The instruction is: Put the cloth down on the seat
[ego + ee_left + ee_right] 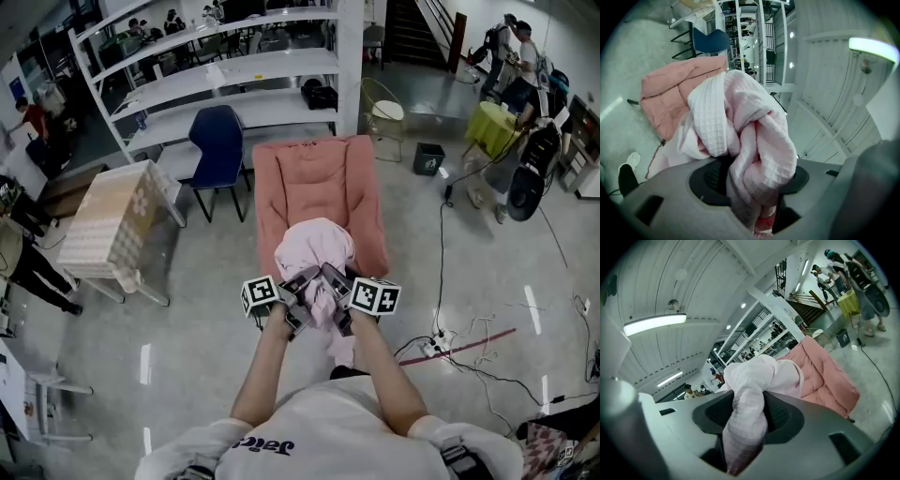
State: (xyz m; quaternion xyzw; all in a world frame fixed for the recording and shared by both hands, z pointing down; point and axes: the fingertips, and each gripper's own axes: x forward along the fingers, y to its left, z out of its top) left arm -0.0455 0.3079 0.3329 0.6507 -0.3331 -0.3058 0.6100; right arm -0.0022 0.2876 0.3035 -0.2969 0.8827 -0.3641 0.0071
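Observation:
A pale pink waffle-weave cloth (315,251) is bunched up and held in the air over the front edge of a salmon-pink padded seat (314,183). My left gripper (298,298) is shut on a thick fold of the cloth (740,136), seen between its dark pads. My right gripper (330,296) is shut on another twisted fold of the cloth (750,404). Both grippers sit close together, just under the bundle. The seat (670,89) lies beyond the cloth in the left gripper view and shows to the right as the seat (825,371) in the right gripper view.
A dark blue chair (217,141) stands left of the seat, with a patterned table (112,225) further left. White shelving (234,75) runs behind. A wire stool (384,112), a black bin (428,157) and floor cables (469,347) lie to the right. People stand at the far right.

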